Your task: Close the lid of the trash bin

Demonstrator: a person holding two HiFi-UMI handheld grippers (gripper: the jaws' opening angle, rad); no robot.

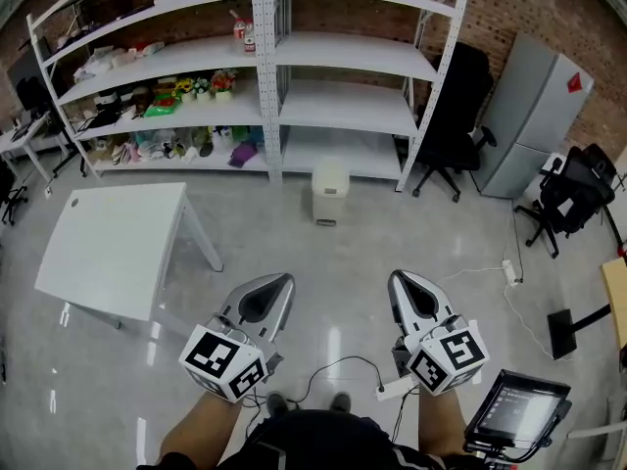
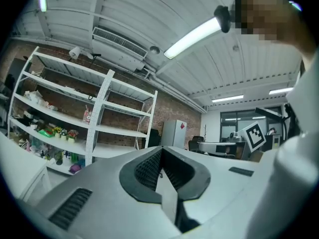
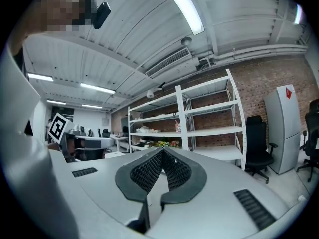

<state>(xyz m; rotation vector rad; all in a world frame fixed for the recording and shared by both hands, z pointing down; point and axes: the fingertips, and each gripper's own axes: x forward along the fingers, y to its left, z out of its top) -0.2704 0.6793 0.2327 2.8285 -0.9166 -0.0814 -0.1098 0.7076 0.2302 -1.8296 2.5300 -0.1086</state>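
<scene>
The trash bin is a small cream bin standing on the floor in front of the white shelves, far ahead of me. From here its lid looks down, though it is too small to be sure. My left gripper and right gripper are held low near my body, pointing toward the bin and well short of it. In the left gripper view the left gripper has its jaws together with nothing between them. The right gripper looks the same in its own view. Neither gripper view shows the bin.
A white table stands at the left. White shelf racks line the back wall. A black office chair and a grey cabinet stand right of the bin. Cables and a power strip lie on the floor; a screen is at bottom right.
</scene>
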